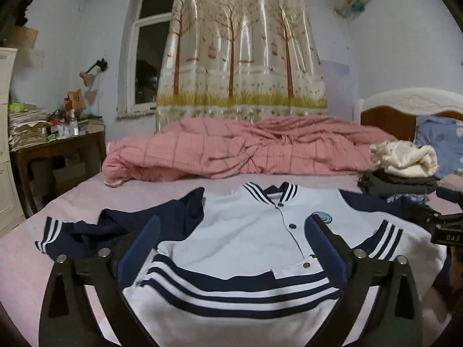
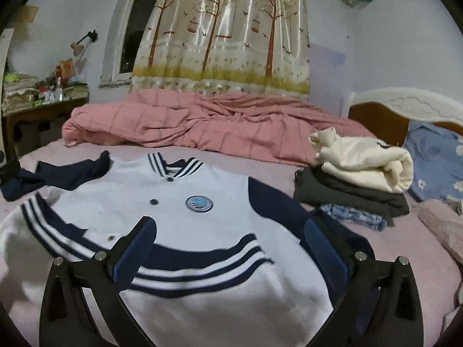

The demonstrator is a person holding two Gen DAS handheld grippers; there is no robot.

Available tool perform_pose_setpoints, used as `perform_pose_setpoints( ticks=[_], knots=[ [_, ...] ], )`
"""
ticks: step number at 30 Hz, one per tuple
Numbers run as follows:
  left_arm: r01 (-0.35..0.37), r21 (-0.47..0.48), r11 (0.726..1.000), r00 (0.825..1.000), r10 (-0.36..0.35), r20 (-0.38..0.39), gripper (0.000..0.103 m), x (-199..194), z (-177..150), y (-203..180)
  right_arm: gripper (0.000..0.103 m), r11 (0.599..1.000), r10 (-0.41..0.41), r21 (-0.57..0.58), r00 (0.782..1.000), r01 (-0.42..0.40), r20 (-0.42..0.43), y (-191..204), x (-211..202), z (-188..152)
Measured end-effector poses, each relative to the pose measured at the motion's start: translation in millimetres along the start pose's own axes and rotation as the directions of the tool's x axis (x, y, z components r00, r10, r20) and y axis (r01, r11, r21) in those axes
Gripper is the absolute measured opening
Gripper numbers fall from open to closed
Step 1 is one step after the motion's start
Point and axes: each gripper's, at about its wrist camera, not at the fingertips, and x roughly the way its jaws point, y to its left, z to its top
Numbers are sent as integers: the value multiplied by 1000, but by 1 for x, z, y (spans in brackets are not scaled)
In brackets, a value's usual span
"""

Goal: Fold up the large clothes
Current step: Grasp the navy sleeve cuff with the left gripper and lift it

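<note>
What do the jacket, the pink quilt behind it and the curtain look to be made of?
Jacket: likely matte knit fleece or cotton blend; soft folds, ribbed striped hem and collar, metal-looking snaps.
Pink quilt: probably padded woven cotton; dull checked surface, puffy creases.
Curtain: seemingly satin-like polyester; strong glossy streaks down the printed trees.

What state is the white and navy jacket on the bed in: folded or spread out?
Partly folded. The jacket lies front up, its striped hem turned up over the body and one cuff folded inward; the other navy sleeve still lies out sideways.
</note>
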Motion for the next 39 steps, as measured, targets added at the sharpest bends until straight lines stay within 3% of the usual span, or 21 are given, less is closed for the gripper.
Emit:
perform_pose_setpoints(
  ticks=[4, 9, 12, 16, 18, 21, 24, 29, 32, 35, 37, 39],
  knots=[
    [3, -33, 999, 1000, -4, -19, 103, -21, 6, 19, 103, 999, -26, 34, 1000, 26, -1, 1, -6, -1],
    [-110, 6, 994, 994, 110, -21, 103, -30, 8, 53, 103, 999, 2, 33, 999, -1, -43, 6, -4, -13],
    [-157, -48, 986, 986, 154, -60, 103, -16, 18, 92, 103, 1000, -2, -5, 999, 2, -45, 9, -6, -20],
    [-312, -14, 950, 950, 313, 5, 103, 6, 36, 134, 103, 999, -2, -49, 999, 0, -52, 9, -9, -26],
    [-333, -21, 943, 942, 332, -40, 103, 31, 43, 156, 103, 998, 6, -66, 998, -11, -65, 7, -8, -28],
    [-307, -119, 944, 945, 288, -154, 103, 72, 45, 189, 103, 996, 10, -90, 997, -18, -82, 4, -3, -32],
    [-305, -211, 929, 940, 257, -225, 103, 114, 37, 211, 103, 994, 8, -104, 995, -19, -103, 3, 6, -34],
    [-314, -198, 929, 911, 235, -340, 99, 180, 15, 220, 103, 994, 55, -86, 982, -71, -178, -3, 30, -28],
    [-331, -219, 918, 881, 218, -419, 90, 215, 7, 228, 103, 993, 92, -55, 975, -105, -200, -13, 41, -17],
    [-411, -282, 867, 824, 221, -522, 89, 241, 1, 248, 103, 996, 82, -20, 976, -88, -203, -19, 52, -7],
    [-409, -328, 852, 810, 173, -560, 86, 249, -6, 259, 103, 1000, 31, 0, 983, -31, -183, -22, 54, -6],
    [-406, -357, 841, 808, 147, -571, 72, 253, -13, 267, 103, 1000, 9, 18, 987, -6, -162, -22, 49, -8]
  ],
)
